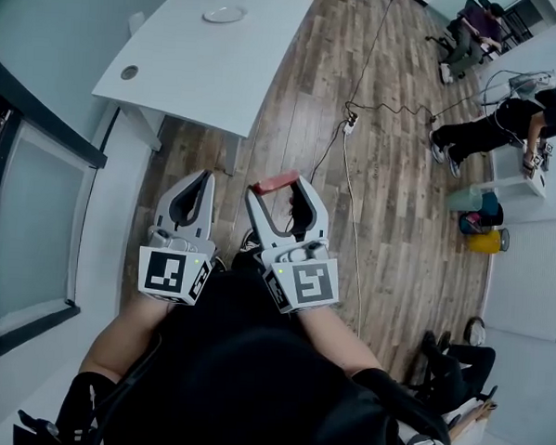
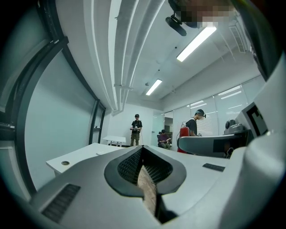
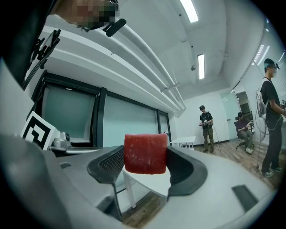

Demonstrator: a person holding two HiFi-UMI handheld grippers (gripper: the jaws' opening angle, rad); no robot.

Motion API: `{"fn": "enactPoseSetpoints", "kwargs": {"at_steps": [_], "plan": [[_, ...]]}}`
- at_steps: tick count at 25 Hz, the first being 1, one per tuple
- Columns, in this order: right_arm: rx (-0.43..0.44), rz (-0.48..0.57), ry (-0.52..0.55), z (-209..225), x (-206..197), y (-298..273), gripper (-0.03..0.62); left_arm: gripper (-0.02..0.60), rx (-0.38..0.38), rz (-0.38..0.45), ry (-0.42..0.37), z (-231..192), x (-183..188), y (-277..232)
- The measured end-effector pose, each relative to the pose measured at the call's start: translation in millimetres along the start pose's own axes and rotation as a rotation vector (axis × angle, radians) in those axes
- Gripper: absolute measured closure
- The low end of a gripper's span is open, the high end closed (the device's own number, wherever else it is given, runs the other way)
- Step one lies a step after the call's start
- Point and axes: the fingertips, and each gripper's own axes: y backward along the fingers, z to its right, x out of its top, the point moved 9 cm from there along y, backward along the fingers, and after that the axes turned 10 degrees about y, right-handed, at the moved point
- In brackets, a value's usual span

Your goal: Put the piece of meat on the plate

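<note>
Long ceiling lights (image 2: 195, 42) are shining bright white, so the whole room is looking bright and even. Only soft shadows are showing on the wood floor (image 1: 392, 176). Both gripper views are bending round at the edges and going dark in the corners. The piece of meat (image 3: 145, 157) is looking sharp in the right tongs (image 3: 145, 151), but the near grey parts are looking a little blurry.

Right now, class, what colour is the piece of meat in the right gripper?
Red. The piece of meat shows best in the right gripper view.

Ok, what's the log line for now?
right gripper: shut on meat | left gripper: shut, empty | plate: on table, no meat
</note>
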Motion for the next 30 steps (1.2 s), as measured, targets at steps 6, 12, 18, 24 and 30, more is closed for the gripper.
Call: {"fn": "enactPoseSetpoints", "kwargs": {"at_steps": [6, 12, 18, 24, 30], "plan": [[0.046, 0.014, -0.026, 28.9, -0.9, -42.0, 0.303, 0.578, 0.051, -0.019, 0.013, -13.4, 1.0, -39.2], [0.117, 0.023, -0.019, 63.7, -0.7, -89.4, 0.303, 0.58, 0.103, 0.001, -0.009, -23.9, 11.0, -86.0], [0.171, 0.058, -0.035, 91.8, -6.6, -118.4, 0.303, 0.58, 0.136, -0.008, -0.027, -22.2, 12.2, -121.4], [0.198, 0.037, -0.065, 111.9, -14.9, -132.4, 0.303, 0.58, 0.13, 0.009, -0.033, -14.4, 11.2, -146.4], [0.194, 0.026, -0.073, 121.0, -15.8, -145.7, 0.303, 0.58, 0.137, -0.012, -0.014, -21.2, 8.7, -162.2]]}}
